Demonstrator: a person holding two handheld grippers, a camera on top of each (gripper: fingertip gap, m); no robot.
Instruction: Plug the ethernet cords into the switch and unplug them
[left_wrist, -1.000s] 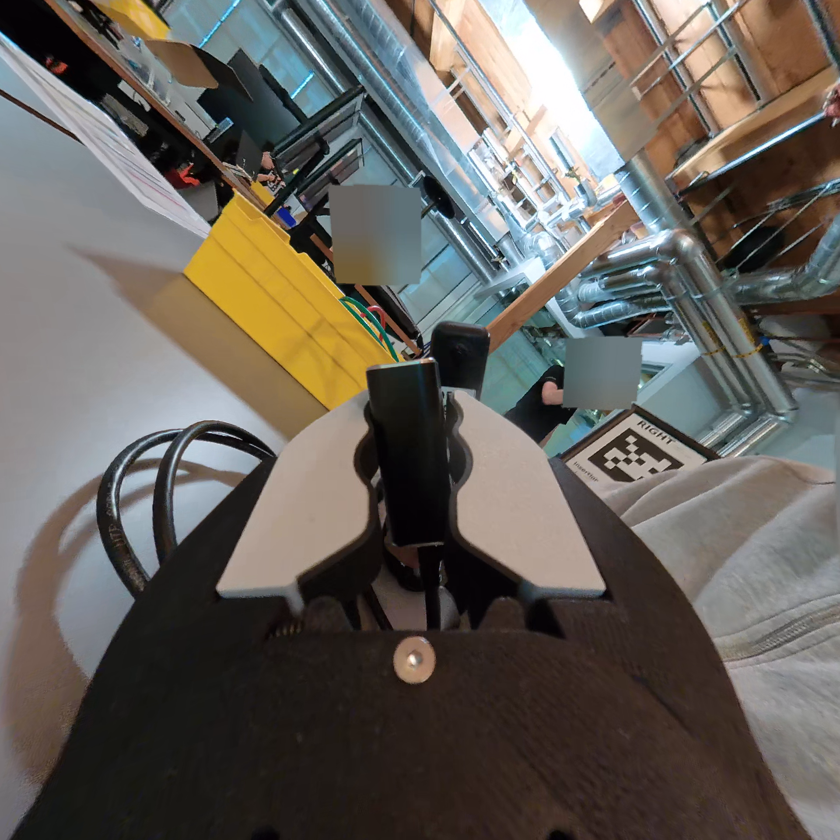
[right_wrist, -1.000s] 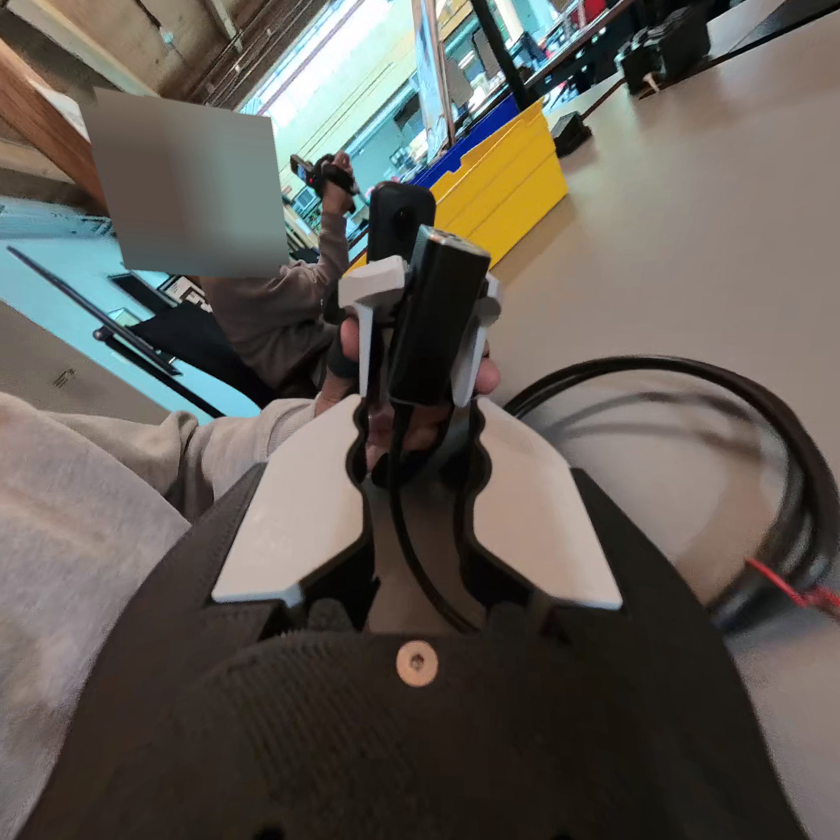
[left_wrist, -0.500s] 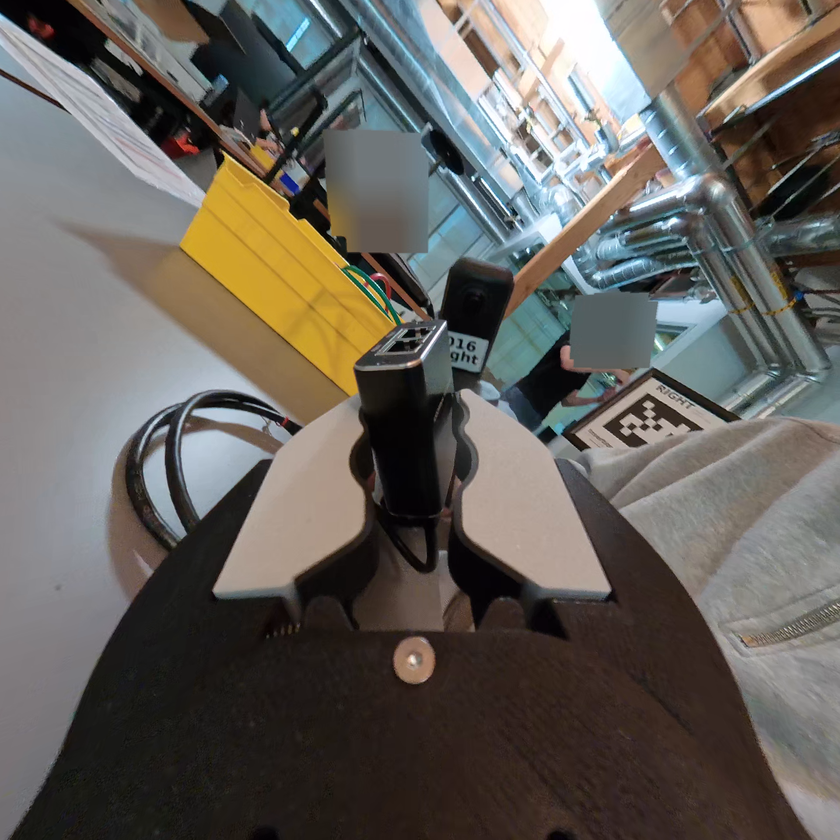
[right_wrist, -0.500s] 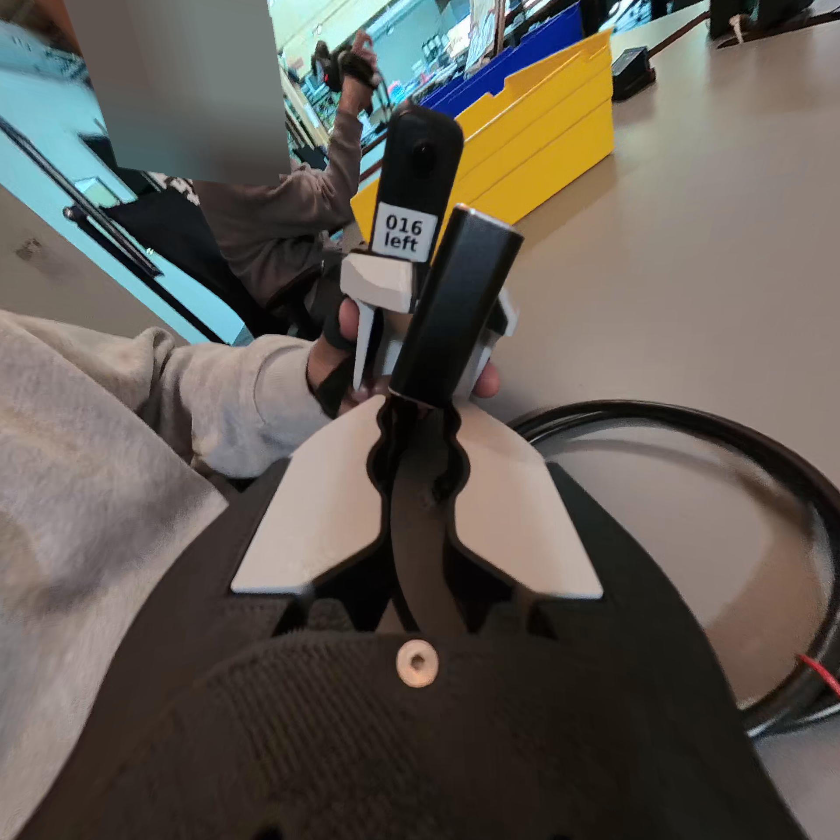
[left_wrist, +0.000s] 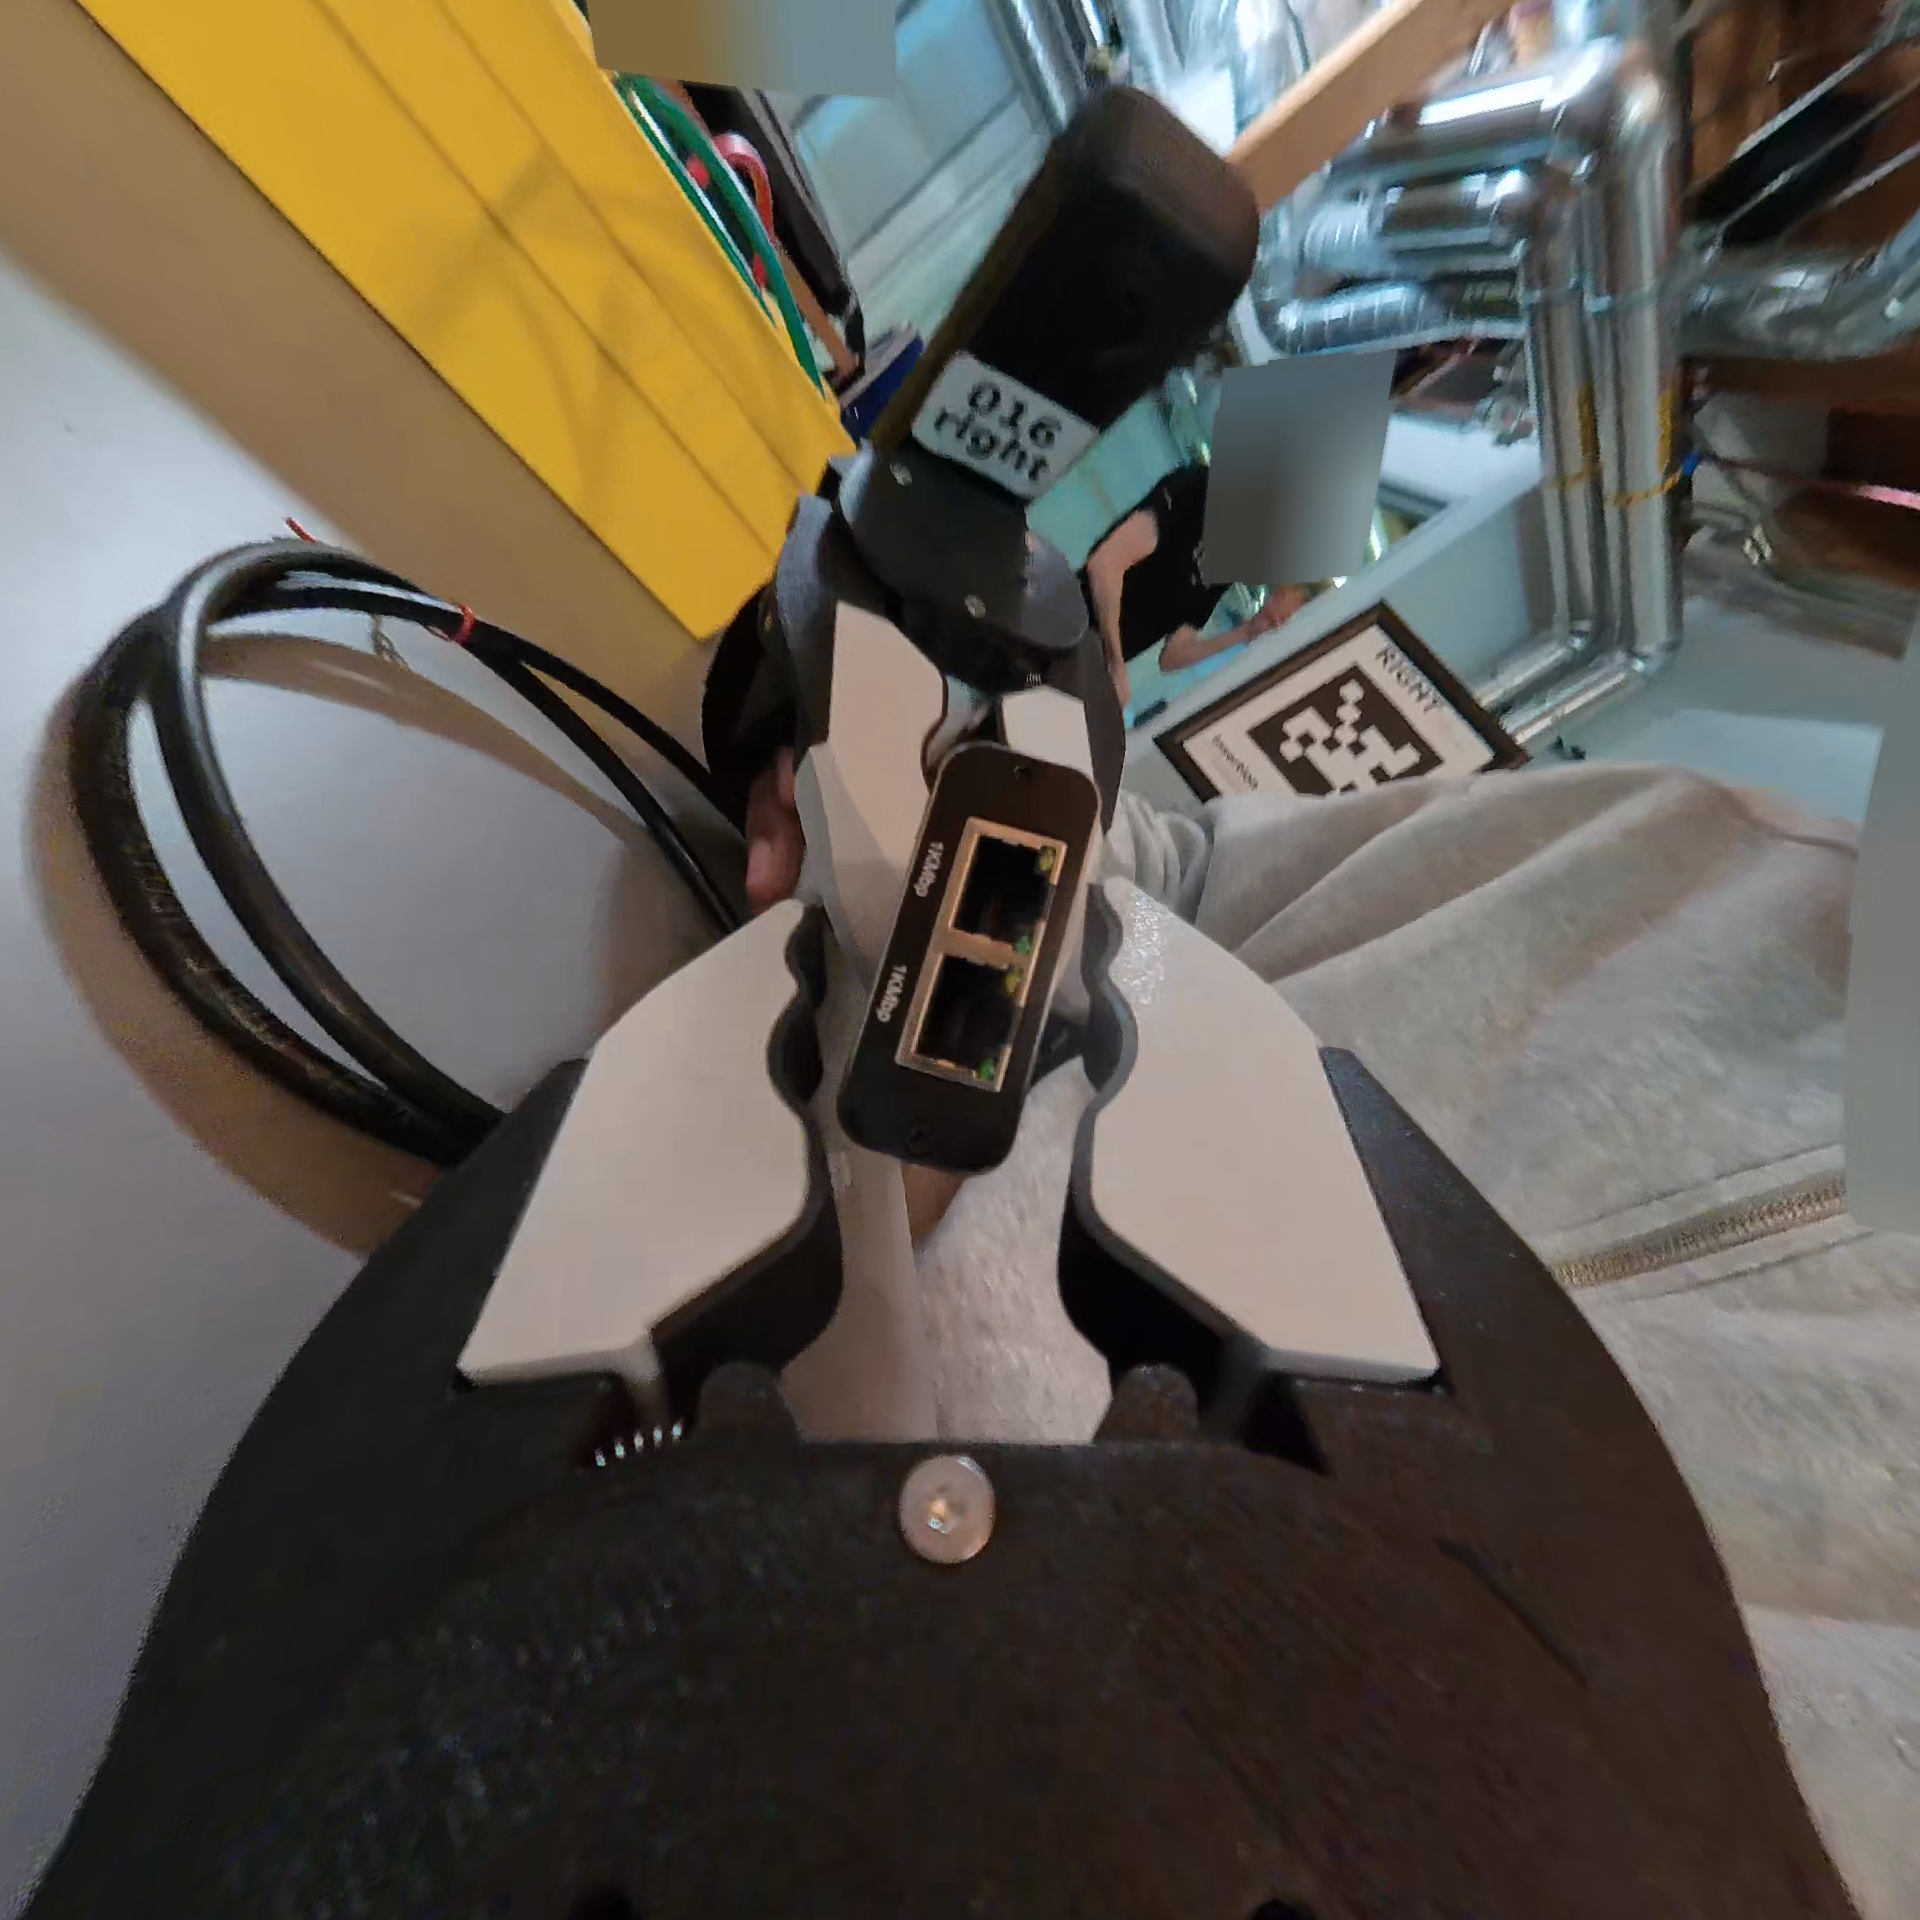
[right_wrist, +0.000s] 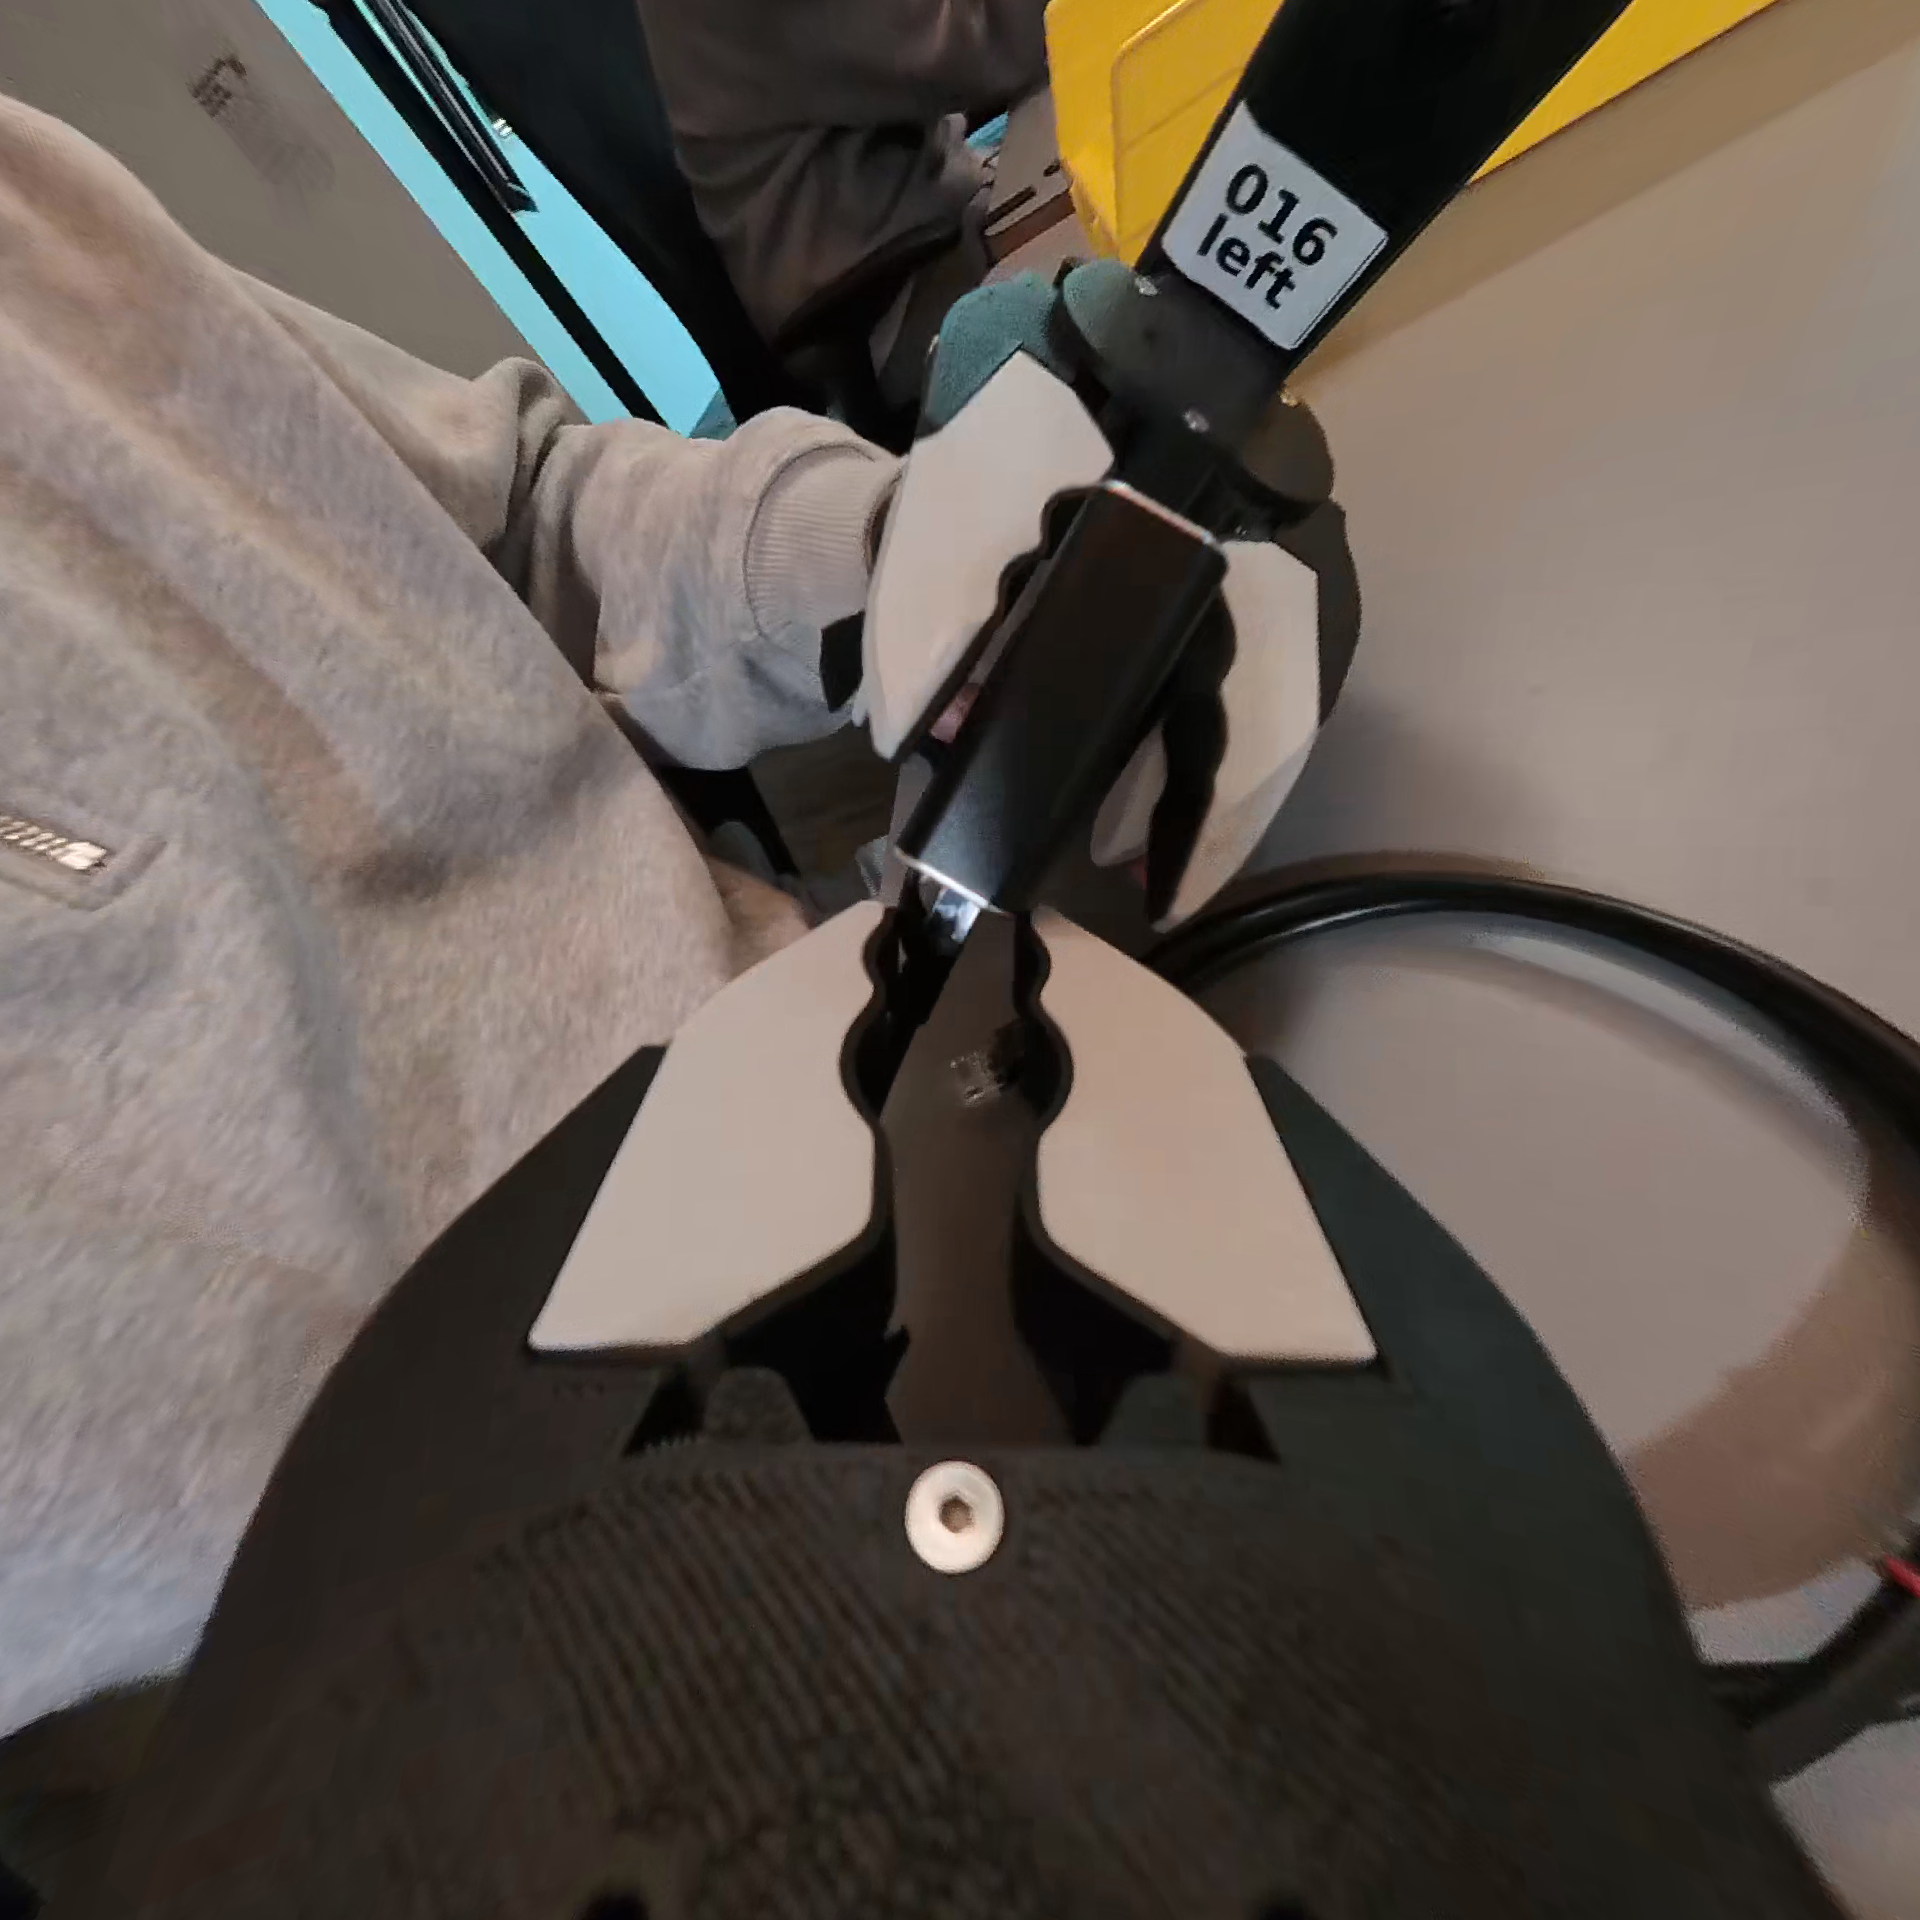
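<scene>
The switch (left_wrist: 971, 956) is at the centre of the left wrist view. Its end with two empty ports faces the camera, and it sits between the tips of the left gripper (left_wrist: 954, 909), whose fingers close narrowly on its black body. Only this view shows the ports. It also shows the metal pipes (left_wrist: 1590, 312) at the upper right and a board with a black and white pattern (left_wrist: 1340, 727) at the right.

The right wrist view shows the same switch from its other end, as a long black bar in the upper middle of the frame, with the white fingers of the left gripper on both sides of it. A thin black cord (right_wrist: 914, 956) leaves its near end and runs down between the fingers of the right gripper (right_wrist: 956, 920). These fingers stand narrow, but I cannot tell if they pinch the cord.

A coiled black cable (left_wrist: 208, 935) lies on the grey table (left_wrist: 156, 1351), at the left in the left view and at the right in the right view. A yellow bin (left_wrist: 468, 260) is at the upper left of the left view. A grey sleeve (right_wrist: 312, 727) fills the left side of the right view.
</scene>
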